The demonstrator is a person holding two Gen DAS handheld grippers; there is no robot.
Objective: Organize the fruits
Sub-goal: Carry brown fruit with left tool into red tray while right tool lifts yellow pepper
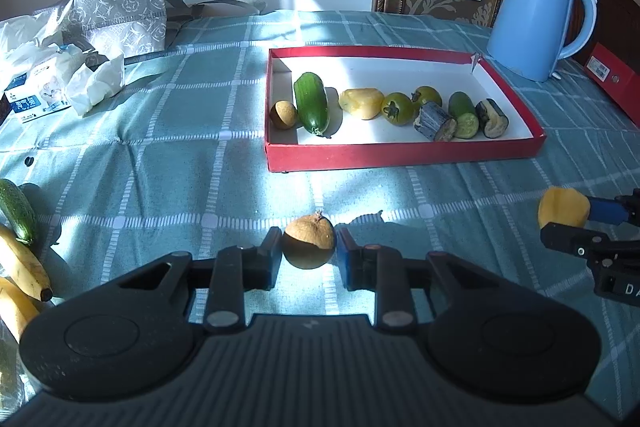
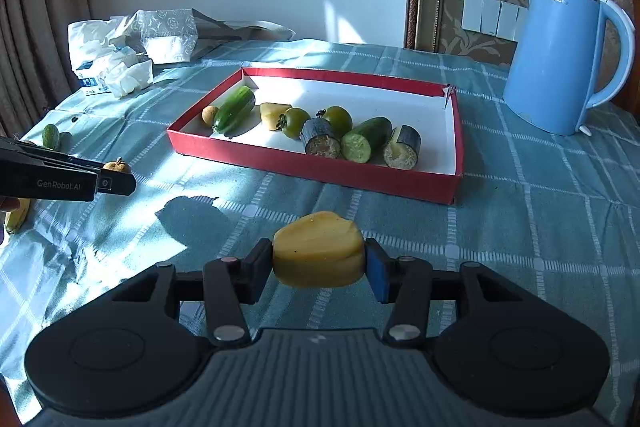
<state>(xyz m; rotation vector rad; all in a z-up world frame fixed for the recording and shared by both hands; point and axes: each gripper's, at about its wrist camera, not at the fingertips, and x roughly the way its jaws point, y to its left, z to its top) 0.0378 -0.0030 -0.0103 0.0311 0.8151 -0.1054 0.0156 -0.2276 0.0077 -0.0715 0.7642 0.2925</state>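
Note:
My left gripper (image 1: 308, 259) is shut on a small round brown fruit (image 1: 309, 239) held above the tablecloth, short of the red tray (image 1: 400, 157). My right gripper (image 2: 318, 267) is shut on a yellow fruit piece (image 2: 318, 254), also in front of the red tray (image 2: 312, 171). The tray holds a row: a brown fruit (image 1: 283, 114), a cucumber (image 1: 311, 103), a yellow piece (image 1: 361, 102), two green tomatoes (image 1: 397, 109), dark cut chunks (image 1: 435, 121) and a cucumber half (image 1: 464, 115). In the left wrist view the right gripper (image 1: 572, 223) shows at right with its yellow piece (image 1: 562, 213).
A blue kettle (image 1: 536, 19) stands right of the tray's far corner. Tissue packs and a patterned bag (image 1: 120, 23) lie at the far left. A small cucumber (image 1: 16, 211) and bananas (image 1: 24, 267) rest at the left edge of the checked cloth (image 1: 180, 167).

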